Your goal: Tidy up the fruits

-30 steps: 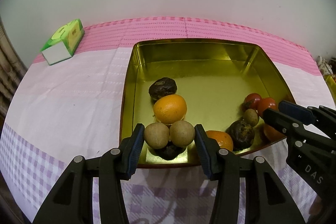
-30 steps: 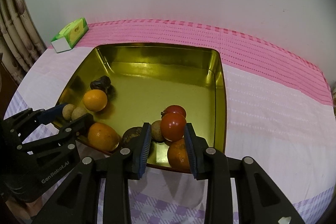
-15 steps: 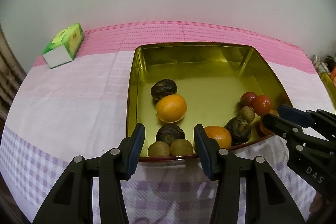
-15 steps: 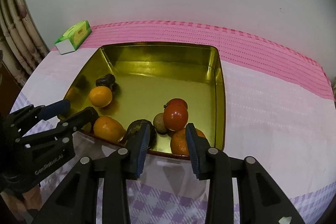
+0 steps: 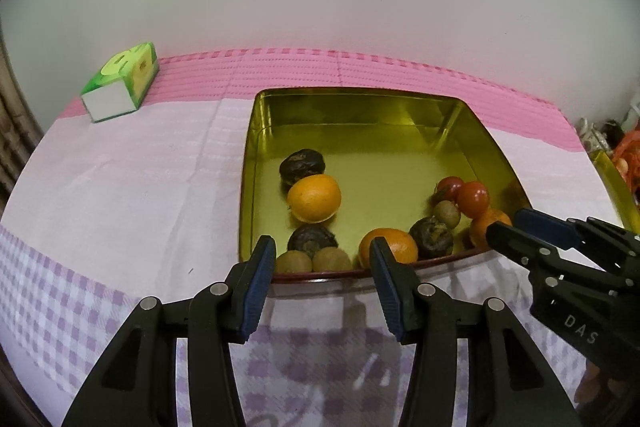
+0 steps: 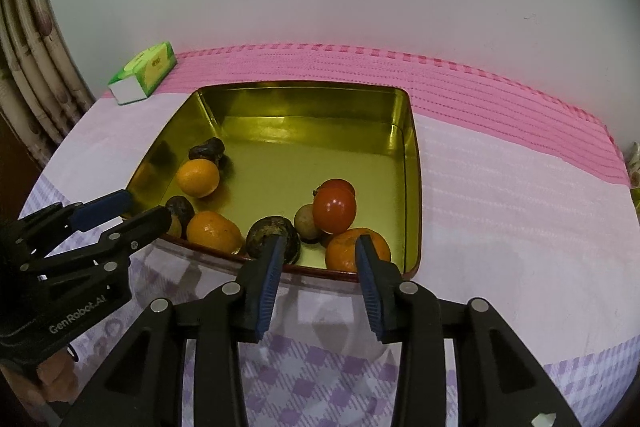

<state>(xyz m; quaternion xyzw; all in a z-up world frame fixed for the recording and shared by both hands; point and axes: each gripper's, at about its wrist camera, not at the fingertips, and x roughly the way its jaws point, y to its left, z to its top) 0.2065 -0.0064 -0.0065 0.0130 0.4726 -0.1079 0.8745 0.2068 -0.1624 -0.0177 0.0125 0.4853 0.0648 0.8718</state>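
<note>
1. The gold tin tray sat on the table at mid-frame, on a pink and lilac checked cloth
2. In the left wrist view, two brown kiwis lay side by side against the tray's near wall, a dark wrinkled fruit just behind them, then an orange and another dark fruit further back
3. At the lower right of the tray clustered a second orange, a dark fruit, a small kiwi, two tomatoes and a third orange
4. The left hand-held gripper stood spread at the bottom of the frame, nothing between its pads, the tray's near rim between it and the kiwis
5. The right hand-held gripper was opening, empty, its fingers overlapping a dark fruit and an orange in the picture
6. A green tissue box lay at the upper left, well apart from the tray
</note>
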